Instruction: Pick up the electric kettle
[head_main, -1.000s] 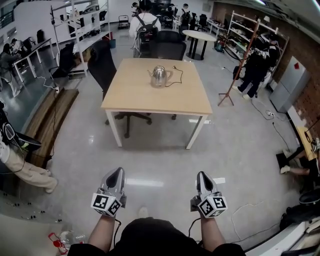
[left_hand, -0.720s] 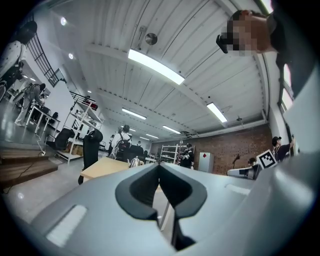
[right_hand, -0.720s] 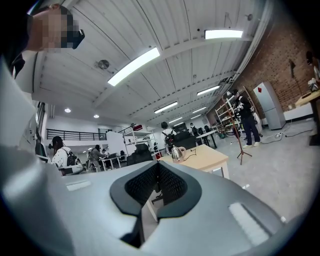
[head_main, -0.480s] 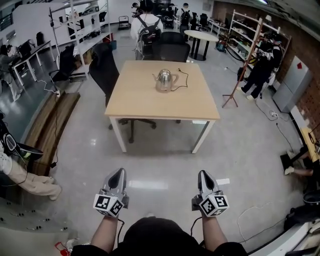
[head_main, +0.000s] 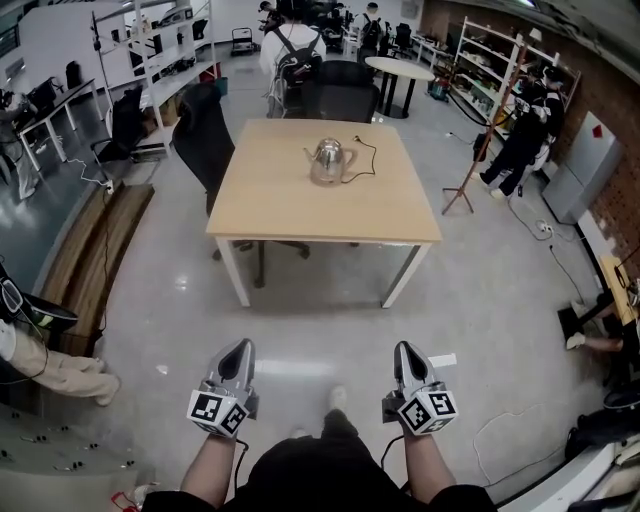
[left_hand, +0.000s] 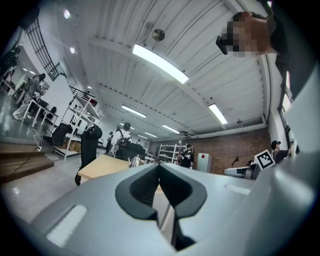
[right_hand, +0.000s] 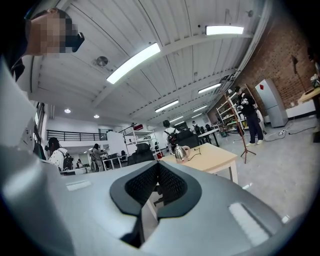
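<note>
Judging by how things lie, the task has barely begun: the electric kettle (head_main: 327, 160) stands upright on the far half of the wooden bench (head_main: 320, 215), untouched, with its black cord (head_main: 362, 152) trailing beside it toward the far edge. Both claws are well apart from it, held low in front of the person's body, with a broad stretch of grey floor (head_main: 330, 310) between them and the near edge of the bench. The left claw (head_main: 238, 348) has its jaws pressed together with nothing between them; in the left gripper view the dark pads meet in a closed seam. The right claw (head_main: 405, 350) is the same, jaws together and empty, and the right gripper view looks past them to the kettle, small and distant on the bench top. So none of the pick-up is done: no reach, no contact, no grip. What is left, as I read it, is nearly everything: closing the gap to the bench, parting the jaws of whichever claw will take the kettle, bringing them round the handle, which seems to sit on the kettle's right in the head view with the spout to the left, clamping, and lifting clear. Whether the cord is attached to the kettle is too small to tell; if so, it could tug during the lift. A dark chair (head_main: 200, 130) stands at the bench's left side, out of the near approach.
</note>
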